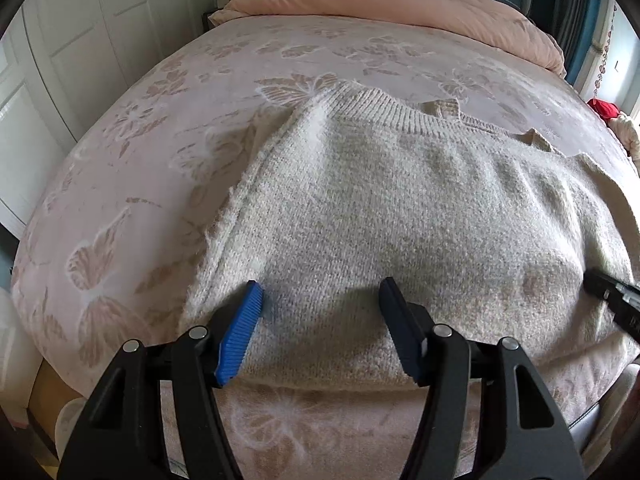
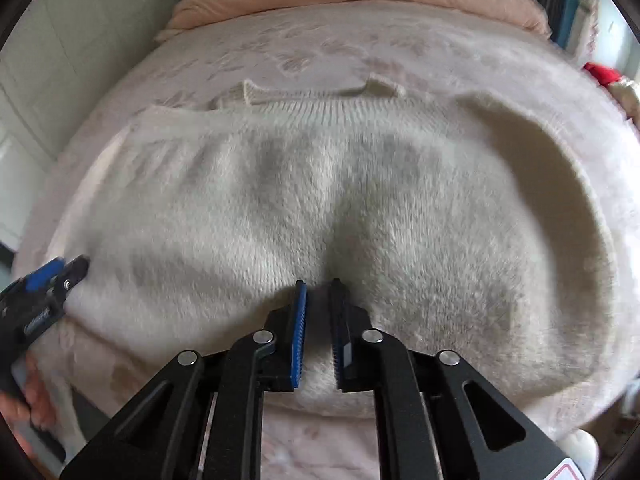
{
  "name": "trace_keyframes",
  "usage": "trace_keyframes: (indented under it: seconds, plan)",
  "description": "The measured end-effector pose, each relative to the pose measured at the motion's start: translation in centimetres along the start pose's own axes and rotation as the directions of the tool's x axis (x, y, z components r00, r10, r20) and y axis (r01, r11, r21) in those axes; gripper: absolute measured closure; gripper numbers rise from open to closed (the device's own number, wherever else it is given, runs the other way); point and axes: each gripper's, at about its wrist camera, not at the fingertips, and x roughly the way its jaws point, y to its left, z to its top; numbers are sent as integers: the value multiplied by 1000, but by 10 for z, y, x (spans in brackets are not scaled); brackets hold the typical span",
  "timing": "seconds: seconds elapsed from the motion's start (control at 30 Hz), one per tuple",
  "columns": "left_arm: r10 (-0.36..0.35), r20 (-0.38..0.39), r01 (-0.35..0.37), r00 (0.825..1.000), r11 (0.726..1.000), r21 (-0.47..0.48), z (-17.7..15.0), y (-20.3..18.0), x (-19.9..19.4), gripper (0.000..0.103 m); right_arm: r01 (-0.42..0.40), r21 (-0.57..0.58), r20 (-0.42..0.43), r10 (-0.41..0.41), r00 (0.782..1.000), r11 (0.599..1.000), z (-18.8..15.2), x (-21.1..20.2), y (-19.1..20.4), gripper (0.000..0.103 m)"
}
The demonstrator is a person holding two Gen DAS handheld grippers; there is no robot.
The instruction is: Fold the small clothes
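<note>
A cream knitted sweater (image 1: 400, 208) lies spread flat on the bed, ribbed collar at the far side, hem toward me; it fills the right wrist view (image 2: 320, 200) too. My left gripper (image 1: 322, 292) is open, its blue pads astride the sweater's near hem at the left. It also shows at the left edge of the right wrist view (image 2: 60, 272). My right gripper (image 2: 319, 286) is nearly shut, pinching a fold of the sweater's near hem between its pads. Its tip shows at the right of the left wrist view (image 1: 612, 292).
The bed carries a pink blanket with butterfly patterns (image 1: 160, 128). A peach duvet (image 1: 380, 4) is bunched at the far end. White wardrobe doors (image 1: 80, 40) stand on the left. A red item (image 1: 604, 109) lies at the far right.
</note>
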Motion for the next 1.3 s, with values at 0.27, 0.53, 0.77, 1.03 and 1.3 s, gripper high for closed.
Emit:
trace_keyframes:
  seconds: [0.27, 0.53, 0.77, 1.03, 1.3]
  plan:
    - [-86, 32, 89, 996, 986, -143, 3, 25, -18, 40, 78, 112, 131, -92, 987, 991, 7, -53, -57, 69]
    - [-82, 1, 76, 997, 915, -395, -16, 77, -25, 25, 21, 483, 57, -55, 997, 875, -51, -57, -183, 46]
    - [-240, -53, 156, 969, 769, -620, -23, 84, 4, 20, -198, 612, 116, 160, 980, 766, -58, -23, -178, 30]
    - [-286, 19, 246, 958, 784, -570, 19, 86, -42, 93, -309, 495, 249, 208, 946, 812, -8, -100, -158, 86]
    - [-257, -185, 140, 948, 864, -484, -55, 91, -45, 91, -74, 435, -72, 116, 991, 897, -98, -71, -167, 76]
